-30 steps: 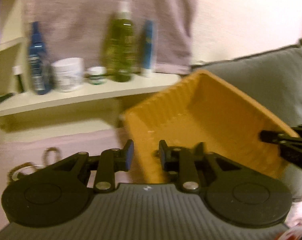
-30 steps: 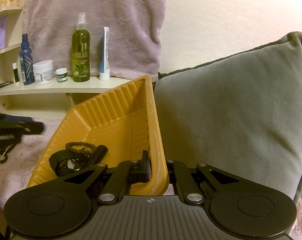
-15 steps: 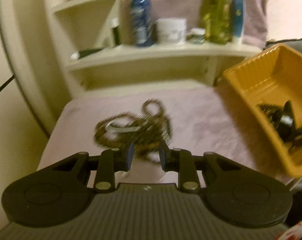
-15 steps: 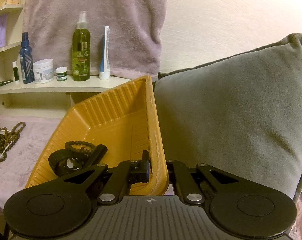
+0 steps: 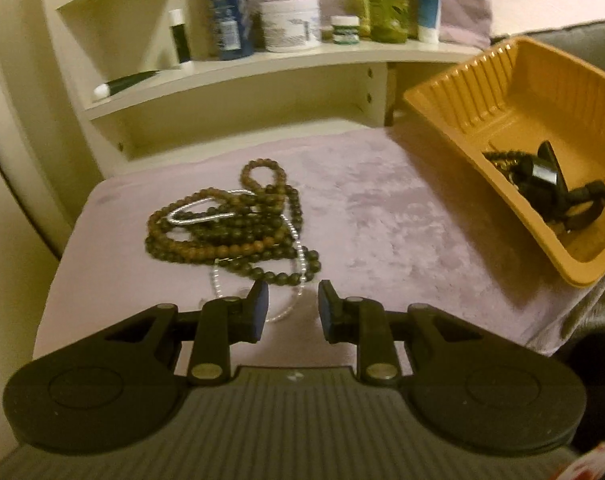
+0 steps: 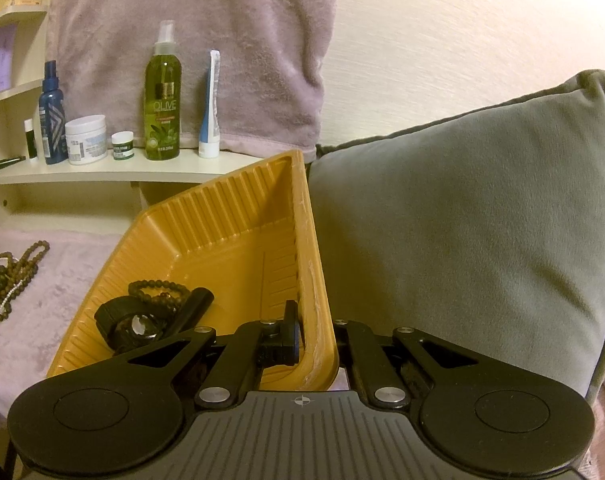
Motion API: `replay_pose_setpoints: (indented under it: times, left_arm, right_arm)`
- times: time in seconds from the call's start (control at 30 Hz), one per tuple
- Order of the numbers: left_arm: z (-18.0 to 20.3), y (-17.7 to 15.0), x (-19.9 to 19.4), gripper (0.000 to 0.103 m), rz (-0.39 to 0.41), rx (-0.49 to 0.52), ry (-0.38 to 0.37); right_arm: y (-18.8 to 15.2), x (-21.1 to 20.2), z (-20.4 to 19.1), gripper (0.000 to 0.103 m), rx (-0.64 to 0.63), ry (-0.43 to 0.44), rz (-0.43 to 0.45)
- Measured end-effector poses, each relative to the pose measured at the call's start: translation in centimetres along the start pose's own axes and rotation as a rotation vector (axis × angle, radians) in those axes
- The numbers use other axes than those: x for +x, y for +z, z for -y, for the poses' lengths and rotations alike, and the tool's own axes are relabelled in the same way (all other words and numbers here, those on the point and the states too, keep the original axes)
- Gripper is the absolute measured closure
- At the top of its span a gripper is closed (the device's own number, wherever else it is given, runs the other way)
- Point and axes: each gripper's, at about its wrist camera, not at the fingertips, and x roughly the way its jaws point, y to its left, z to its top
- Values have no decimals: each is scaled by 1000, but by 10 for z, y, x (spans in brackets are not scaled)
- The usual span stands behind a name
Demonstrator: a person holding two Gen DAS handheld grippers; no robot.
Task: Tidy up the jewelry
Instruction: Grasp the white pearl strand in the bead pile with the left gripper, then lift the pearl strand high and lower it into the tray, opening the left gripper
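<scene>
While the right gripper pinched the yellow tray's rim, the left gripper, jaws parted and empty, hung just before the tangled bead necklaces; gripping one strand cleanly seemed wisest.

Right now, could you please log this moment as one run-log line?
left gripper: open, above beaded necklaces | right gripper: shut on yellow tray rim | tray holds: bracelet, black items | remaining: necklaces on cloth

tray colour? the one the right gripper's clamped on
Mustard yellow-orange, with ribbed walls. The tray shows best in the right wrist view.
</scene>
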Motion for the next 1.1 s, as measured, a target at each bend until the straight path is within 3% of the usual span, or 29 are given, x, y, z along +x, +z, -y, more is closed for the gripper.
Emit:
replay_pose_setpoints:
  times: [0.37,0.47,0.67,0.77,1.1]
  left_arm:
    - [0,4,12,81,-31,36,-20]
    - [1,5,13,84,-32,40,-29]
    - [3,9,16,101,-42,42,-37]
    - [0,10,14,101,-44,24,-52]
    - [-11,45,-16,101,91,-67,-124]
  right_arm:
    - [-1,-1,0,99,0,-2,-2]
    - [-1,0,0,99,-1,-5,-1]
    - [-1,0,0,99,-2,-4,-1]
    - [-1,0,0,99,-2,-3,-1]
    - [-2,0,-1,99,-2,-4,1]
